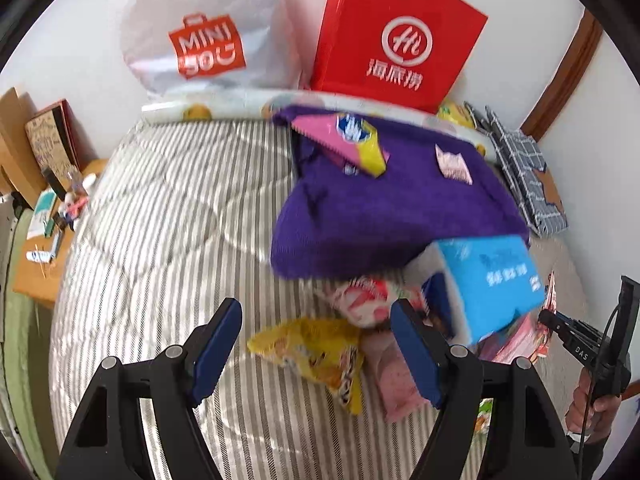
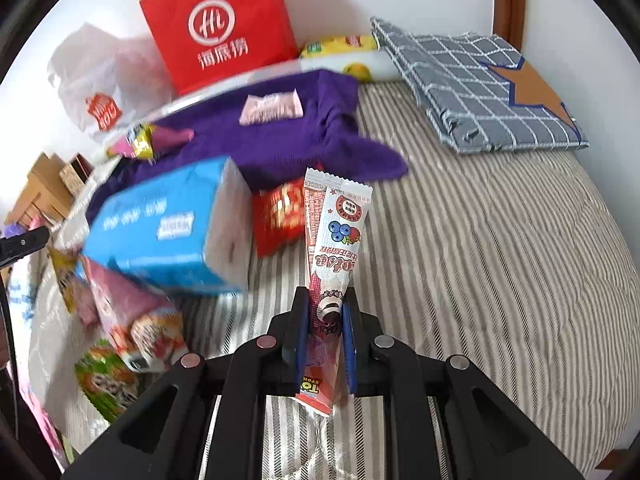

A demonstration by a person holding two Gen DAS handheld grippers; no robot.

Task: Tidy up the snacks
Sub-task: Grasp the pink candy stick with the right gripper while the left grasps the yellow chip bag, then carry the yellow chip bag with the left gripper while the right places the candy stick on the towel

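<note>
My right gripper (image 2: 325, 312) is shut on a long pink-and-white berry snack packet (image 2: 338, 232) that stands up above the striped bed (image 2: 480, 260). My left gripper (image 1: 316, 344) is open and empty above a yellow snack bag (image 1: 312, 350) and a pink packet (image 1: 394, 376). A blue box (image 1: 486, 280) lies by its right finger; it also shows in the right wrist view (image 2: 160, 232). A red packet (image 2: 280, 212) lies beside it. A purple cloth (image 1: 392, 204) carries a pink-yellow packet (image 1: 344, 142) and a small pink packet (image 1: 452, 164).
A red paper bag (image 1: 400, 36) and a white Miniso bag (image 1: 200, 32) stand against the wall behind the bed. A folded grey checked cloth (image 2: 480, 88) lies at the right. A wooden side table (image 1: 44, 240) with clutter is at the left. More snack packets (image 2: 108, 384) lie at the bed's left.
</note>
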